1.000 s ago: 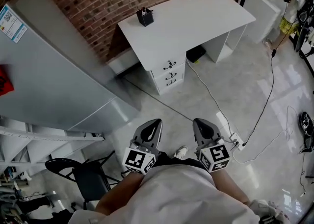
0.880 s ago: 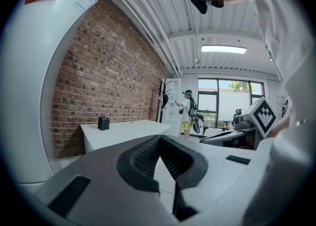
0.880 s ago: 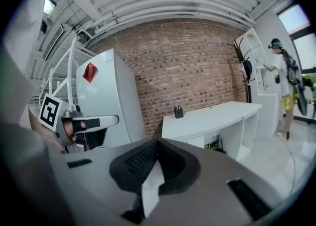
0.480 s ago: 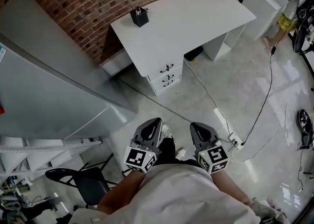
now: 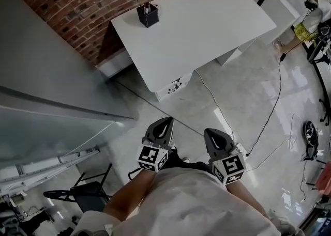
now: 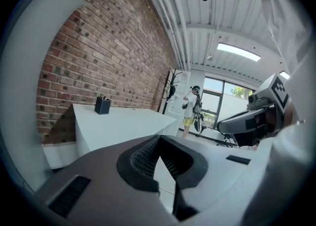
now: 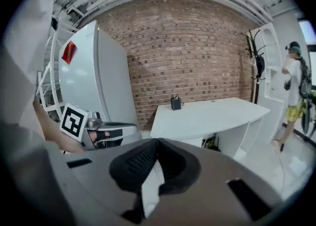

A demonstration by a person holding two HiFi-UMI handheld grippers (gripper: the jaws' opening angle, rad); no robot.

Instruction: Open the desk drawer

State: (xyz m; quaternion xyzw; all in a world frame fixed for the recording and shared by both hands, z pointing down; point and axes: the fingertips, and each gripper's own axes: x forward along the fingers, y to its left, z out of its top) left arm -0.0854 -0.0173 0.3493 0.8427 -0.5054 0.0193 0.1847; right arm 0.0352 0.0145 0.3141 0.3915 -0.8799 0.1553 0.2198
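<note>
The white desk stands against the brick wall, a black pen holder on its far left corner. Beneath its near left end sits the drawer stack, closed, with dark handles; the desktop hides most of it. Both grippers hang over the floor well short of the desk. My left gripper is shut and empty, and so is my right gripper. The left gripper view shows its own jaws meeting, with the desk beyond. In the right gripper view the jaws also meet, facing the desk.
A tall grey cabinet fills the left side, a black chair below it. A black cable trails over the glossy floor to the right. A person stands far right by white shelving.
The view has moved toward the desk, which now sits closer and hides more of the drawer stack. Both grippers came forward with it and stayed shut.
</note>
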